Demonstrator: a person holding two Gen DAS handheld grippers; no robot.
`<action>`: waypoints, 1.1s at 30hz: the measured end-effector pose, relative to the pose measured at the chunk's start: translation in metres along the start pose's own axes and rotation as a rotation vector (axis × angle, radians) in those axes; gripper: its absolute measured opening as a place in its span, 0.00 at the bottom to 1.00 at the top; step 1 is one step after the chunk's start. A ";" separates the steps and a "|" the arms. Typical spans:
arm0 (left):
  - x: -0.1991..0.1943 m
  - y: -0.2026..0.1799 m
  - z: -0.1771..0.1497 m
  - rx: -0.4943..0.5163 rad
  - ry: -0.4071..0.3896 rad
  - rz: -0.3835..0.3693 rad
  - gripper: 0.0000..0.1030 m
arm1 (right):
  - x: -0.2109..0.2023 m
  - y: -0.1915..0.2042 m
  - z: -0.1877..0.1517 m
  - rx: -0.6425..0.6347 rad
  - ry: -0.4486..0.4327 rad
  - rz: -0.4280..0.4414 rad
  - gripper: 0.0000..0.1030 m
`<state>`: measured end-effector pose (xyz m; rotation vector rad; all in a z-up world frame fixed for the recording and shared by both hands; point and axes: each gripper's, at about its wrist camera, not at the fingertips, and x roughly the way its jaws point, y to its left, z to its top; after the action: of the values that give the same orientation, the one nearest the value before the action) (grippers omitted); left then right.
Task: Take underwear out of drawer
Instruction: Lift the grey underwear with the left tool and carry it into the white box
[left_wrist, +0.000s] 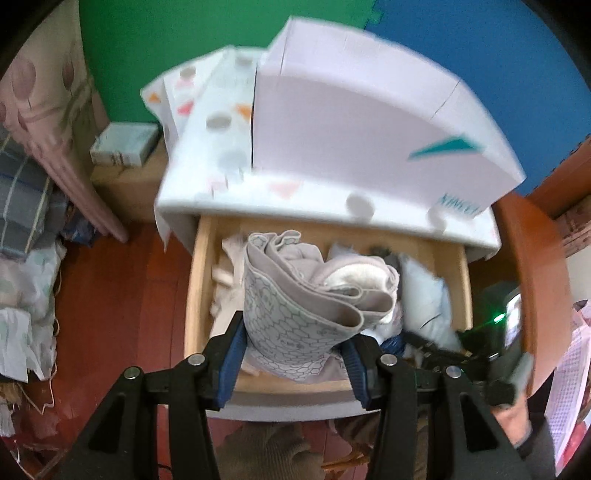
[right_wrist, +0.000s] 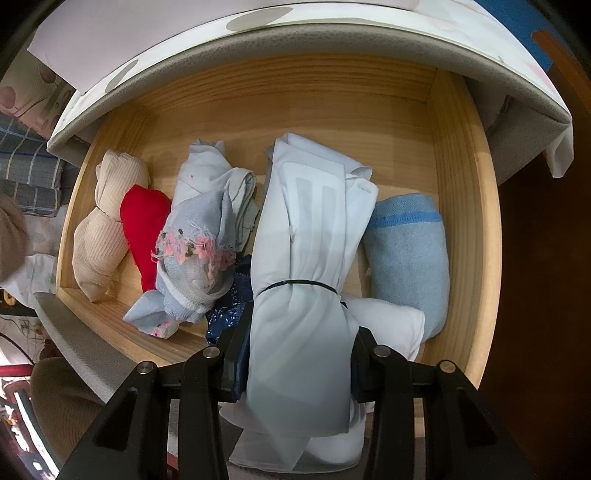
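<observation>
My left gripper is shut on a rolled grey-patterned underwear with a taupe waistband and holds it above the open wooden drawer. My right gripper is shut on a pale blue rolled garment tied with a black band, low inside the drawer. Beside it lie a beige roll, a red piece, a grey-blue bundle with pink trim, a blue towel-like roll and a white piece. The right gripper also shows in the left wrist view.
A white box sits on the dotted cabinet top above the drawer. A small carton rests on a low wooden shelf at left. Bedding and bags pile at far left on the red floor. An orange-brown panel stands at right.
</observation>
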<state>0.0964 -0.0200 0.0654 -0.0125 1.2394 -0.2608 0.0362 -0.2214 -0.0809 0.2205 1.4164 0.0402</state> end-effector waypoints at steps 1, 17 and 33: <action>-0.008 -0.001 0.005 0.004 -0.016 0.001 0.48 | 0.000 0.002 0.001 -0.003 0.000 -0.004 0.37; -0.078 -0.040 0.135 0.082 -0.276 0.011 0.48 | 0.004 0.005 0.000 -0.007 0.001 -0.006 0.37; 0.049 -0.068 0.188 0.122 -0.099 0.081 0.48 | 0.003 -0.001 0.000 -0.007 0.005 0.005 0.37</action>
<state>0.2740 -0.1203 0.0915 0.1285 1.1213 -0.2614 0.0367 -0.2221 -0.0840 0.2183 1.4208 0.0500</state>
